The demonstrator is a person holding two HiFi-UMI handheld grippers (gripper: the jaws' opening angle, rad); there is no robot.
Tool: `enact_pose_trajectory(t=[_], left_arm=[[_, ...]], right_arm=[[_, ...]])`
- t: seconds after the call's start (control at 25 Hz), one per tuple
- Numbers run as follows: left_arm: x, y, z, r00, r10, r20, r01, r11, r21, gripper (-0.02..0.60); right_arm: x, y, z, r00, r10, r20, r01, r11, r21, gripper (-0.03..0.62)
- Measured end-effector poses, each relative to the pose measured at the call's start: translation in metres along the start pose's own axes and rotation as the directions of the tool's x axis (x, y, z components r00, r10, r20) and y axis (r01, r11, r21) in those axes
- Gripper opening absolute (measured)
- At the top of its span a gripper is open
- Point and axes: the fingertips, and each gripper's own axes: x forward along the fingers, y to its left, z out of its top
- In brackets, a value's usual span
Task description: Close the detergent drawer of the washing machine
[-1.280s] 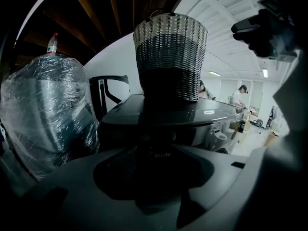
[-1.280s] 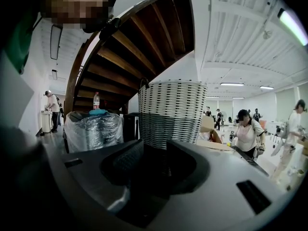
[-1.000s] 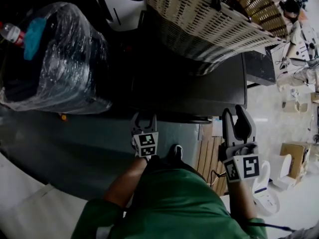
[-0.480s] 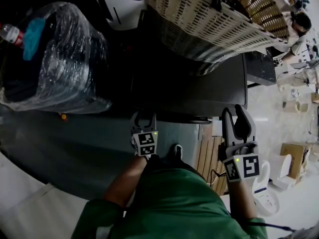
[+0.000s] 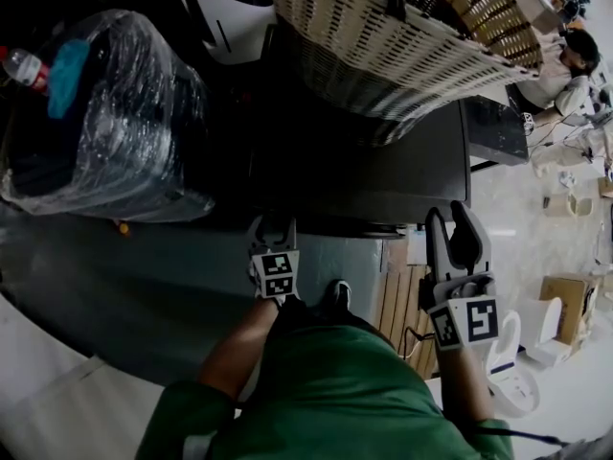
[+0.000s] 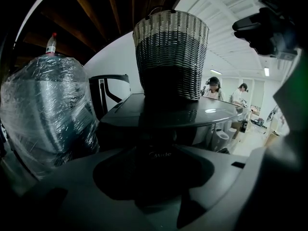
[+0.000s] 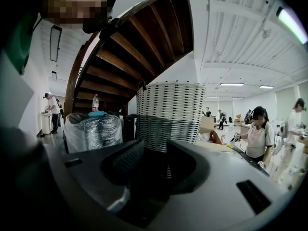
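The dark washing machine point(image 5: 383, 171) stands in front of me with a wicker basket point(image 5: 402, 36) on its lid. Its front panel is in shadow, and I cannot make out the detergent drawer. My left gripper point(image 5: 274, 226) hangs just in front of the machine's front edge, its two fingers apart and nothing between them. In the left gripper view the machine's lid point(image 6: 183, 115) and a brand logo point(image 6: 161, 154) on the front lie straight ahead. My right gripper point(image 5: 448, 220) is open and empty by the machine's front right corner. Its ribbed pads point(image 7: 126, 159) frame the basket point(image 7: 168, 114).
A large bundle wrapped in clear film point(image 5: 105, 113) with a bottle point(image 5: 24, 63) on it sits left of the machine. A wooden pallet point(image 5: 402, 305) and white fixtures point(image 5: 522, 353) lie on the floor at the right. People point(image 7: 260, 134) stand at benches further right.
Both grippers keep their places and their jaws are unchanged. Only the head view has shifted a little.
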Motion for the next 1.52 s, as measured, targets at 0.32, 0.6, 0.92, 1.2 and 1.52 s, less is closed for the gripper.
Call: enact_pose_trajectory(t=[0.32,0.6,0.92,1.2,1.52], left_arm=[[-0.007,-0.003,-0.001,1.0,-0.015,-0.019,0.016,0.998,0.061,0.238],[-0.046,0.004,0.031,0.997,0.026,0.068,-0.031,0.997,0.066,0.238],[-0.103,0.001,0.095,0.977,0.029,0.21,-0.053,0.993,0.11,0.238],[-0.159,-0.022,0.173,0.935,-0.012,0.355,-0.062,0.978,0.197,0.238],[-0.213,-0.045,0.246,0.862,-0.063,0.503,-0.041,0.98,0.194,0.238]], right_arm=[[-0.019,-0.004,0.005,0.999,0.011,0.036,-0.011,1.0,0.002,0.163],[-0.033,-0.005,0.012,0.997,0.022,0.074,-0.024,0.999,0.026,0.161],[-0.048,0.005,0.023,0.988,0.07,0.138,-0.077,0.996,0.049,0.155],[-0.062,0.009,0.034,0.981,0.098,0.169,-0.11,0.992,0.062,0.152],[-0.073,0.013,0.047,0.974,0.11,0.2,-0.124,0.991,0.056,0.146]])
